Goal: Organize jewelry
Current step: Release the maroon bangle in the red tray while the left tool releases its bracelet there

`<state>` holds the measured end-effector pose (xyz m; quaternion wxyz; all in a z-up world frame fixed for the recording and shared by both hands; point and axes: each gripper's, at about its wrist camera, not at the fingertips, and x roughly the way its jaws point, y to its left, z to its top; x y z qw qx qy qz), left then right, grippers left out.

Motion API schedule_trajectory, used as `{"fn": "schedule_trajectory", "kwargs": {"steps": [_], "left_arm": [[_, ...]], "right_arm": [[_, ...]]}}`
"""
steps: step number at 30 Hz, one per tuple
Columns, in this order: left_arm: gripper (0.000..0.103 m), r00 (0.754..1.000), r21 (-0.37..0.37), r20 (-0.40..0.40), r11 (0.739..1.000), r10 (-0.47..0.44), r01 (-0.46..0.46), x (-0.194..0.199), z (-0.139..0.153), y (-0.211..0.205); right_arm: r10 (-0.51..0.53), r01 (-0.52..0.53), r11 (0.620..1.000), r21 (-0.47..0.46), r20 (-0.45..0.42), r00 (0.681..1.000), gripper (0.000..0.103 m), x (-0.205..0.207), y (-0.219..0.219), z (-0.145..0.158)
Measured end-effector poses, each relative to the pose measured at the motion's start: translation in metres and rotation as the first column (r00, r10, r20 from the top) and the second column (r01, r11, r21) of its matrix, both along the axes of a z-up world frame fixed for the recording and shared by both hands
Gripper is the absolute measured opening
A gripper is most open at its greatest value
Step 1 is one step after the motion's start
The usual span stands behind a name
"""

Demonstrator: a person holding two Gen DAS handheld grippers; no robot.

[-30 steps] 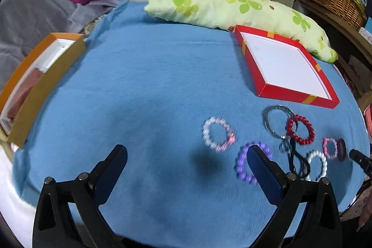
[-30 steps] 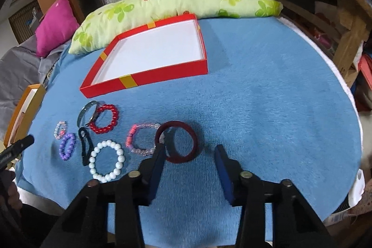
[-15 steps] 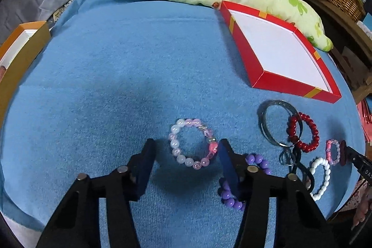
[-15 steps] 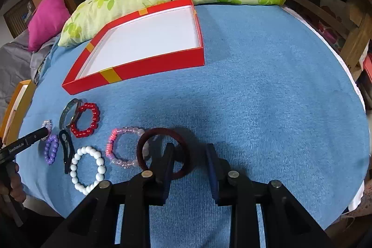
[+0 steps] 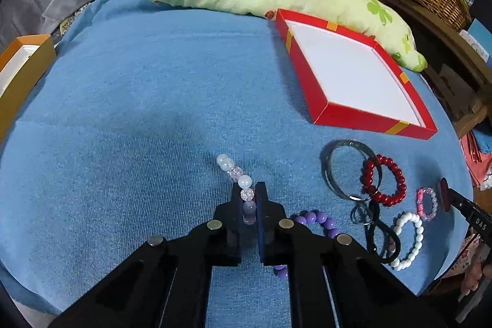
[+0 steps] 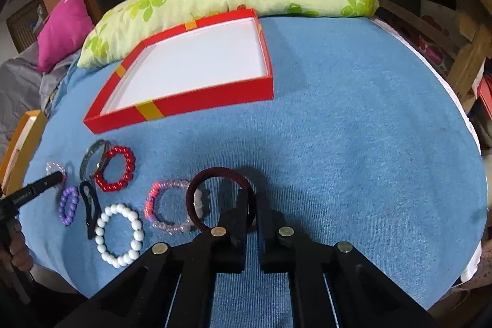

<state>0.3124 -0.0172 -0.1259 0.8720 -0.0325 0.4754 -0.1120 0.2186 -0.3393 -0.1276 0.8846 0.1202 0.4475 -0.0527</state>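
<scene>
The left tongs (image 5: 248,199) pinch the pale beaded bracelet (image 5: 238,179). The right tongs (image 6: 252,206) clamp the dark red bangle (image 6: 215,174), the red box (image 6: 215,97) beyond them.

even indoor light, soft shadows on the blue cloth (image 5: 153,100), fisheye bending, dark vignetted corners

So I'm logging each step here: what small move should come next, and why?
Probably lift both pieces and carry them toward the red box. The left gripper has its jaws shut on the pale bead bracelet, the right gripper on the dark red bangle, and the box looks empty.
</scene>
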Motion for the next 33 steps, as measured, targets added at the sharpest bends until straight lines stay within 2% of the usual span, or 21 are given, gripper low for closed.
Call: {"fn": "schedule_trajectory", "kwargs": {"steps": [10, 21, 27, 30, 33], "left_arm": [[0.008, 0.996, -0.058, 0.085, 0.998, -0.024, 0.029, -0.009, 0.029, 0.0], [0.008, 0.98, -0.091, 0.159, 0.986, -0.121, 0.136, -0.009, 0.061, -0.036], [0.008, 0.973, -0.108, 0.187, 0.981, -0.137, 0.159, 0.027, 0.079, -0.063], [0.008, 0.974, -0.11, 0.179, 0.981, -0.14, 0.161, 0.047, 0.077, -0.078], [0.008, 0.975, -0.079, 0.164, 0.983, -0.149, 0.164, 0.069, 0.069, -0.095]], "right_arm": [[-0.017, 0.008, 0.997, 0.076, 0.111, 0.994, 0.005, 0.009, 0.002, 0.021], [0.014, -0.04, 0.992, 0.12, 0.207, 0.978, 0.005, 0.035, 0.02, 0.041], [0.006, -0.041, 0.988, 0.15, 0.23, 0.973, 0.005, 0.071, 0.029, 0.045], [-0.002, -0.028, 0.99, 0.135, 0.213, 0.977, 0.005, 0.095, 0.031, 0.042], [-0.007, -0.017, 0.992, 0.127, 0.189, 0.982, 0.005, 0.116, 0.029, 0.037]]}}
